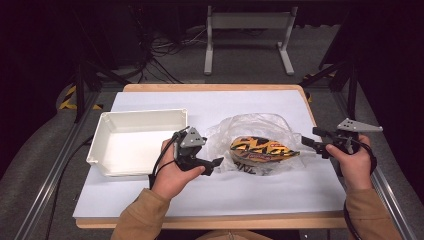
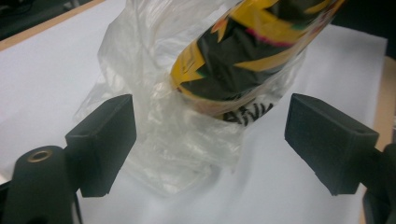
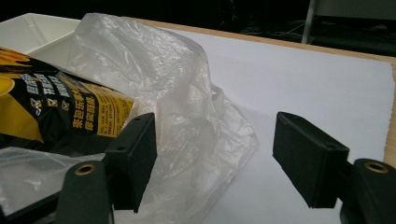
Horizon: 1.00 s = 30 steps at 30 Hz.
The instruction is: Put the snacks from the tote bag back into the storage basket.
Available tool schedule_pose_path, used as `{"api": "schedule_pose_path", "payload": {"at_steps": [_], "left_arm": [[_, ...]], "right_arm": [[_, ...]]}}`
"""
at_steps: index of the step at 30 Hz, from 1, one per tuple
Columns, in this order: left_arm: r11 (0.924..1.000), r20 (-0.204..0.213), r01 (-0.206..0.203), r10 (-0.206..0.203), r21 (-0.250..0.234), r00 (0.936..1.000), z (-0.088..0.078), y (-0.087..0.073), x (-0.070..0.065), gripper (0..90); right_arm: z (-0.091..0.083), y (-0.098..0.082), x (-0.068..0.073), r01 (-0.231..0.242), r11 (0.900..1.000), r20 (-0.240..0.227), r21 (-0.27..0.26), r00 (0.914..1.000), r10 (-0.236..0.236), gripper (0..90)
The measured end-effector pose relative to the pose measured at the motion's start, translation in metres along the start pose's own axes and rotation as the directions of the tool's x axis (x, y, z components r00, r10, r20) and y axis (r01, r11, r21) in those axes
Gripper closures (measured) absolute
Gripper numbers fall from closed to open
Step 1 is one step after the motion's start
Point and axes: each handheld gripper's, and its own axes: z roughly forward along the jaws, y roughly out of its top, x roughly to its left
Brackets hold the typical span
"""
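Left gripper (image 1: 218,162) at the left end of the clear plastic bag (image 1: 250,131), jaws spread wide, nothing clamped. From the left gripper view (image 2: 210,144): crumpled bag film (image 2: 163,140) sitting in the gap between the pads, not pinched by either one. Right gripper (image 1: 306,142) at the bag's right end, jaws likewise well apart, holding nothing. From the right gripper view (image 3: 215,163): loose film (image 3: 187,140) bulging up against the left pad, possibly brushing it, hard to call at this angle; right pad clear over bare white sheet. Yellow-and-black snack packet (image 1: 261,150) inside the bag, lying on its side between the two grippers, printed face up; one end poking toward the left gripper (image 2: 247,51), the other end with yellow label text seen in the right gripper view (image 3: 60,112). Bag and packet resting on the white sheet (image 1: 240,190) over the wooden table (image 1: 210,220), roughly centre, slightly right. White empty tray (image 1: 107,145) to the left of the bag, near the left hand (image 1: 172,180), apart from the bag. Right hand (image 1: 356,165) at the table's right edge.
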Motion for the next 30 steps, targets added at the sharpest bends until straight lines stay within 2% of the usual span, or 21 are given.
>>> {"api": "schedule_pose_path", "payload": {"at_steps": [4,6,9,12,17,22,27,30], "left_arm": [[0.9986,0.032,-0.043,0.044,-0.03,0.9985,-0.003,0.007,-0.007,15.2],[0.998,0.047,-0.048,0.05,-0.042,0.9977,-0.002,0.009,-0.01,14.5],[0.9957,0.036,-0.068,0.071,-0.063,0.9968,0.002,0.012,-0.012,12.6],[0.9946,0.044,-0.072,0.075,-0.075,0.9962,0.006,0.014,-0.012,11.3],[0.9881,0.076,-0.11,0.119,-0.107,0.99,0.013,0.017,-0.014,9.9],[0.9822,0.102,-0.126,0.14,-0.14,0.9849,0.024,0.022,-0.016,9.4],[0.9807,0.133,-0.11,0.132,-0.162,0.9824,0.035,0.025,-0.018,9.4],[0.9774,0.154,-0.111,0.139,-0.18,0.9782,0.042,0.026,-0.018,9.7]], "right_arm": [[-0.002,0.0,-0.001,-0.015,1.0,-0.009,-0.009,0.9998,0.015,30.5],[-0.002,0.0,-0.001,-0.019,1.0,-0.009,-0.01,0.9998,0.019,30.5],[-0.003,0.001,0.0,-0.017,1.0,-0.012,-0.017,0.9998,0.017,30.0],[-0.003,0.001,0.0,-0.023,1.0,-0.011,-0.015,0.9997,0.023,29.7],[-0.001,0.0,-0.001,-0.036,0.999,-0.006,-0.015,0.9993,0.036,28.9],[-0.002,0.0,-0.002,-0.04,0.999,-0.013,-0.02,0.9991,0.039,28.2],[-0.002,0.001,-0.002,-0.045,0.999,-0.018,-0.026,0.9989,0.044,27.9],[-0.003,0.0,-0.003,-0.049,0.998,-0.019,-0.026,0.9986,0.049,27.9]]}}
